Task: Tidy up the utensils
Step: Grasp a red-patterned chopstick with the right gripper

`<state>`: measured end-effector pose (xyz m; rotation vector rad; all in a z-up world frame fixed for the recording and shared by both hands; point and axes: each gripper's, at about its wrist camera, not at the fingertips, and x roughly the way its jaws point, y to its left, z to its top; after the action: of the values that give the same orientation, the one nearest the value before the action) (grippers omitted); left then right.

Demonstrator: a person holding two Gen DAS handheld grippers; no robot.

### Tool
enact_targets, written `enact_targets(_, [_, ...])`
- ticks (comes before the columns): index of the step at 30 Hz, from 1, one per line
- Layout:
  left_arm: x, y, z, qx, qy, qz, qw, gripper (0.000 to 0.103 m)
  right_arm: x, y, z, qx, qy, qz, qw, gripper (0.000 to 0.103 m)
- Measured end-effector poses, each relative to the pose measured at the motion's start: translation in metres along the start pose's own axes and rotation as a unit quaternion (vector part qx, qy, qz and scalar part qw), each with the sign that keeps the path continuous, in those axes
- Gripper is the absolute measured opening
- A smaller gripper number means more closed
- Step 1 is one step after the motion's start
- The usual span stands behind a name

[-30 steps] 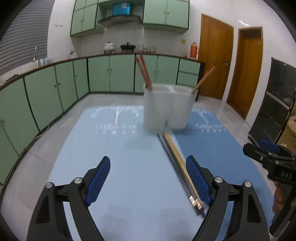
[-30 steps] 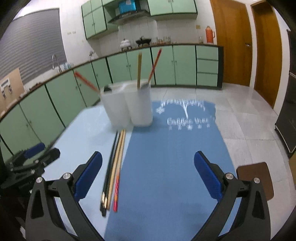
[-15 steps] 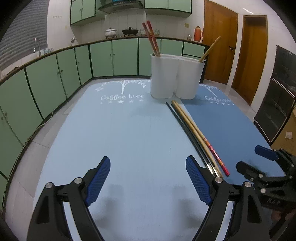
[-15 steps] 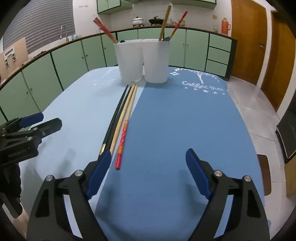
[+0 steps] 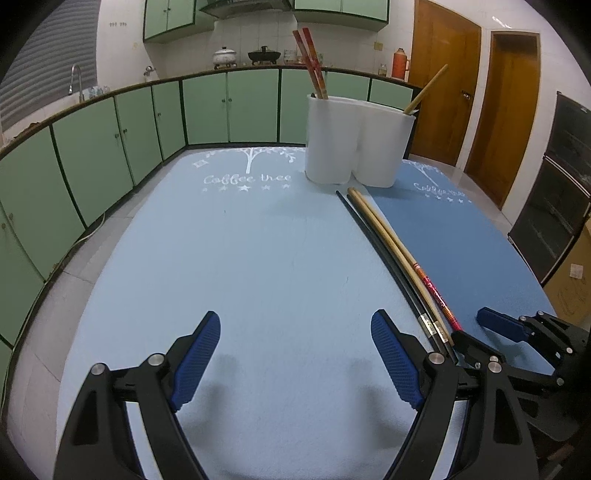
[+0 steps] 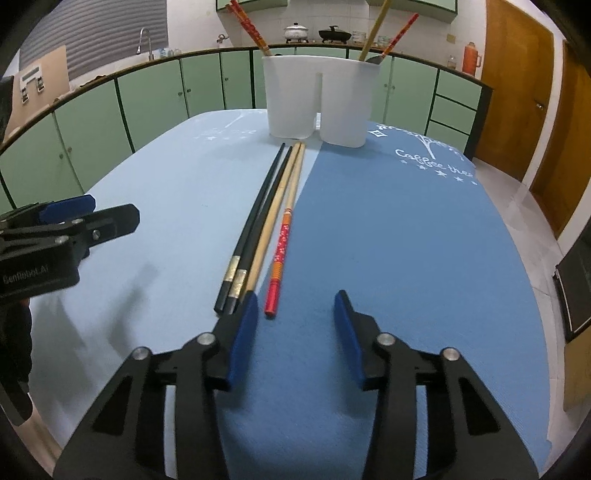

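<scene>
Pickup step, looks like: the right gripper (image 6: pixel 295 317), spread and empty, is parked at the near end of the red-handled wooden chopstick (image 6: pixel 277 266), lying beside others before the white two-compartment plastic holder (image 6: pixel 319 98). Left gripper (image 5: pixel 295 358) is held wide, empty. Centring and pinching is probably needed next.

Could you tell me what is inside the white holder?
The holder has two red chopsticks in its left cup; a tan stick, a red one and a spoon tip in its right. Its walls hide everything lower.

Both tools (image 5: pixel 295 360) (image 6: pixel 294 332) seemingly agape, empty.
</scene>
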<state>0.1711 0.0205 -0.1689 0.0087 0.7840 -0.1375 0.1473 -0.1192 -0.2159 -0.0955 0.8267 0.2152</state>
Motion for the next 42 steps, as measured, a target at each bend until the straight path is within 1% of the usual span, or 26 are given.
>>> enact_targets(3, [0.001,-0.001,0.0,0.0,0.001,-0.001,1.0,0.082,0.002,0.002,0.002,0.003,0.002,0.004,1.0,0.033])
enact_targets(10, [0.001,-0.005,-0.002,0.005,0.004,-0.005,1.0,0.082,0.002,-0.002,0.001,0.022,0.002,0.015,1.0,0.03])
enact_targets(13, [0.001,-0.01,-0.002,0.008,0.004,-0.006,0.9999,0.082,0.001,0.0,-0.001,0.023,-0.001,0.011,1.0,0.027])
enact_targets(14, [0.001,-0.01,-0.002,0.008,0.004,-0.007,0.9999,0.082,0.001,0.0,-0.001,0.022,-0.001,0.011,1.0,0.025])
enact_targets(15, [0.002,-0.012,-0.002,0.008,0.004,-0.009,0.9999,0.082,0.0,0.002,-0.001,0.019,-0.003,0.008,1.0,0.017])
enact_targets(18, [0.001,-0.017,-0.003,0.008,0.005,-0.012,0.9999,0.082,0.0,0.003,-0.003,0.017,-0.005,0.006,1.0,0.005])
enact_targets(24, [0.006,-0.032,-0.009,0.019,0.02,-0.022,0.9994,0.082,-0.006,-0.007,-0.006,0.036,-0.006,0.009,0.999,0.005])
enact_targets(29, [0.011,-0.05,-0.015,0.025,0.04,-0.045,0.9979,0.082,-0.016,-0.021,-0.013,0.049,-0.006,0.006,0.999,0.005])
enact_targets(32, [0.016,-0.062,-0.018,0.032,0.049,-0.051,0.9969,0.082,-0.02,-0.027,-0.015,0.053,-0.008,0.002,0.999,0.005])
enact_targets(36, [0.021,-0.071,-0.018,0.042,0.052,-0.041,0.9969,0.082,-0.021,-0.033,-0.017,0.059,-0.009,0.0,0.998,0.005])
enact_targets(38, [0.023,-0.07,-0.015,0.038,0.055,-0.037,0.9971,0.082,-0.021,-0.034,-0.018,0.06,-0.009,0.0,0.998,0.005])
enact_targets(42, [0.023,-0.065,-0.015,0.039,0.059,-0.018,0.9973,0.083,-0.019,-0.035,-0.019,0.063,-0.006,0.002,0.998,0.005])
